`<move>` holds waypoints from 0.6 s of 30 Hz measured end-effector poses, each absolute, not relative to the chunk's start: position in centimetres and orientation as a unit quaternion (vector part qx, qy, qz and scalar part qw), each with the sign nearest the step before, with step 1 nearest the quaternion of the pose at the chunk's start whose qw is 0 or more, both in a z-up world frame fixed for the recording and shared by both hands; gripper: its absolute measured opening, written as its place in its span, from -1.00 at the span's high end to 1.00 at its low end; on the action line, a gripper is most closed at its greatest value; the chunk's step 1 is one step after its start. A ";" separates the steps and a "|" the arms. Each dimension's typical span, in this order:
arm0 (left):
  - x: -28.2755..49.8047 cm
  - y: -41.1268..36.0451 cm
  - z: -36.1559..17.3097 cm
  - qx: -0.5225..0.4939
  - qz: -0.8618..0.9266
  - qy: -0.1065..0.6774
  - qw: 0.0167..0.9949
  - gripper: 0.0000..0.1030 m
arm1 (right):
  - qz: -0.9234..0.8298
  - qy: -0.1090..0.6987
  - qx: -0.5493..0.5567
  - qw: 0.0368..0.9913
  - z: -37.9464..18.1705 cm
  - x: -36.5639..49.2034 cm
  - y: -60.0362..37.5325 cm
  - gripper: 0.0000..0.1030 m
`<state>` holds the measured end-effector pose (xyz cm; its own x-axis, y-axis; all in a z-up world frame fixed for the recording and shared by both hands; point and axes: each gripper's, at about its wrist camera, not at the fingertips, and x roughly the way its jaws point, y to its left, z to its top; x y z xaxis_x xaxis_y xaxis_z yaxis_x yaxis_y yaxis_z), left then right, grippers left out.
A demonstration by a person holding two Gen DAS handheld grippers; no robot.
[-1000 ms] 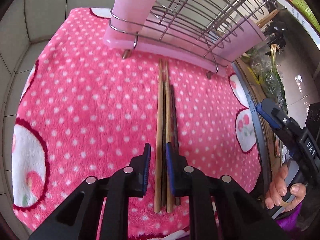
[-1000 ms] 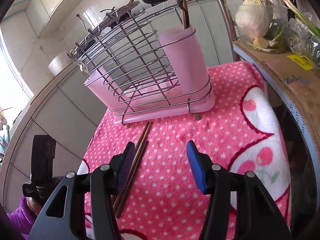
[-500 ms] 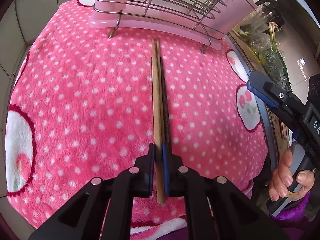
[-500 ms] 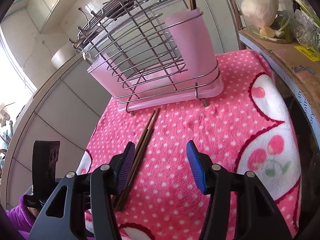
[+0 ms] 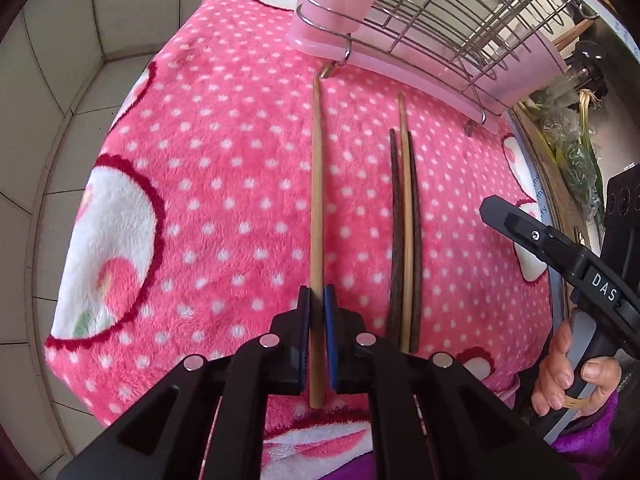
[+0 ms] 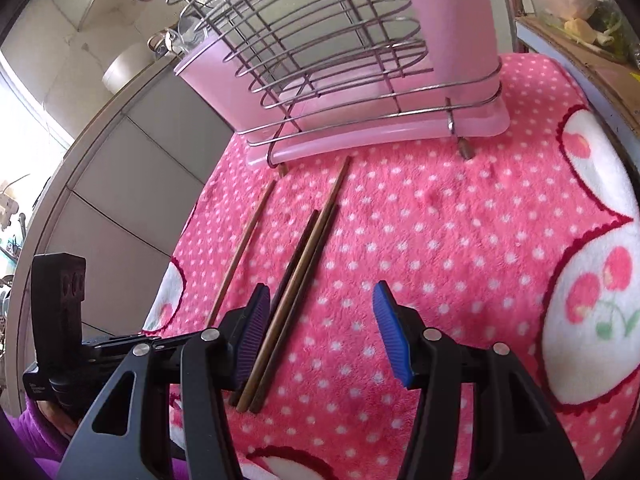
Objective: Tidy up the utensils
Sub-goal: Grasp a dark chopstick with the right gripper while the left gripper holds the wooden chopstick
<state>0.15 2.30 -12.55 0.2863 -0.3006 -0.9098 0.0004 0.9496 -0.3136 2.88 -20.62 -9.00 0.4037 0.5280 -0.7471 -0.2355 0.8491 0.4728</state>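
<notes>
My left gripper (image 5: 317,312) is shut on a light wooden chopstick (image 5: 317,208) that reaches toward the foot of the pink utensil rack (image 5: 400,52). Three more chopsticks (image 5: 405,240), two dark and one light, lie together on the pink dotted cloth (image 5: 224,184) to its right. In the right wrist view my right gripper (image 6: 320,336) stands open just above the cloth, its left pad beside the near ends of those three chopsticks (image 6: 296,292). The held chopstick (image 6: 244,248) shows further left, and the rack (image 6: 344,80) stands behind.
A wire frame surrounds the rack's pink cups. Vegetables (image 5: 576,160) and a cardboard box edge (image 6: 576,52) sit off the cloth's right side. Tiled wall (image 5: 52,92) borders the left. A hand (image 5: 568,372) in a purple sleeve holds the right gripper's handle.
My left gripper closed on one light chopstick and drew it leftward, away from the other three. My right gripper sank lower and nearer the cloth, its jaws unchanged.
</notes>
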 end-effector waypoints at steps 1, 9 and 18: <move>0.3 2.3 -12.6 -0.126 -0.095 0.592 0.790 0.84 | 0.231 0.500 0.147 0.822 -9.3 2.9 -20.2 -0.06; 1.0 3.4 -10.5 -0.105 -0.100 0.561 0.815 0.70 | 0.219 0.542 0.096 0.806 -11.6 2.5 -16.7 0.66; 1.3 5.0 -9.1 -0.111 -0.104 0.529 0.835 0.70 | 0.200 0.556 0.072 0.804 -11.3 2.9 -14.3 0.66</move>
